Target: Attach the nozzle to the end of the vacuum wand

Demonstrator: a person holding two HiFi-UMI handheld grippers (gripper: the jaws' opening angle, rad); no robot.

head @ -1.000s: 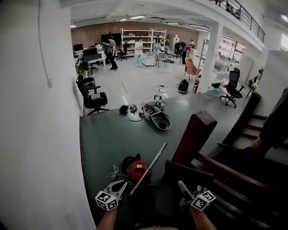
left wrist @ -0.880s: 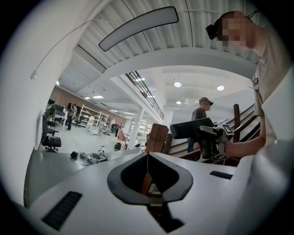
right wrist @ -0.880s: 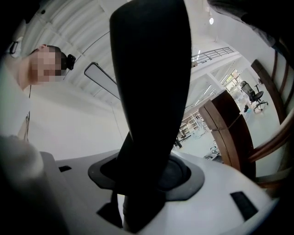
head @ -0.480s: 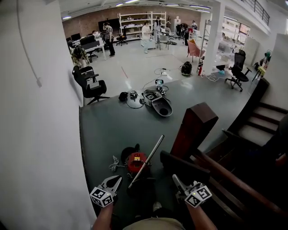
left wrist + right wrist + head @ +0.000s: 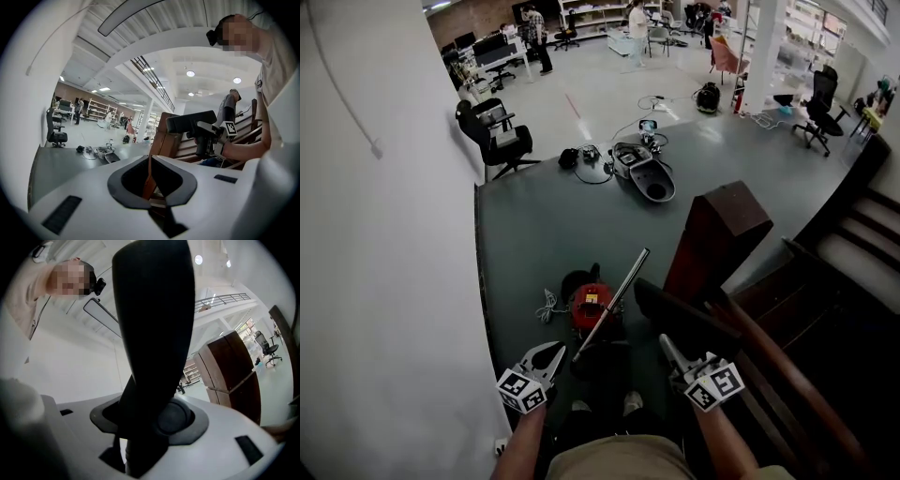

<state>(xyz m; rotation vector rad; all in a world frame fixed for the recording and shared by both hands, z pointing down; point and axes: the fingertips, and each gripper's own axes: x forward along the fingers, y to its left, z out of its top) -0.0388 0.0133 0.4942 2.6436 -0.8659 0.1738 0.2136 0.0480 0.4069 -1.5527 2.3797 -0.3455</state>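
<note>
Grey floor w/ wand (image 5: 612,302); R claw (image 5: 673,359) grips nozzle (image 5: 154,324), L claw (image 5: 547,358) closed.

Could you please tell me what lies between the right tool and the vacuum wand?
The black nozzle, gripped in the right tool, fills that stretch, and its far end reaches nearly to the wand. The head view shows this.

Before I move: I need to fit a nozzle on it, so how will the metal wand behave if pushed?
Probably stiff: the wand is a straight, thin metal tube. Likely slippery, being smooth and shiny. It rises tilted beside the red vacuum, so a push may swing it.
</note>
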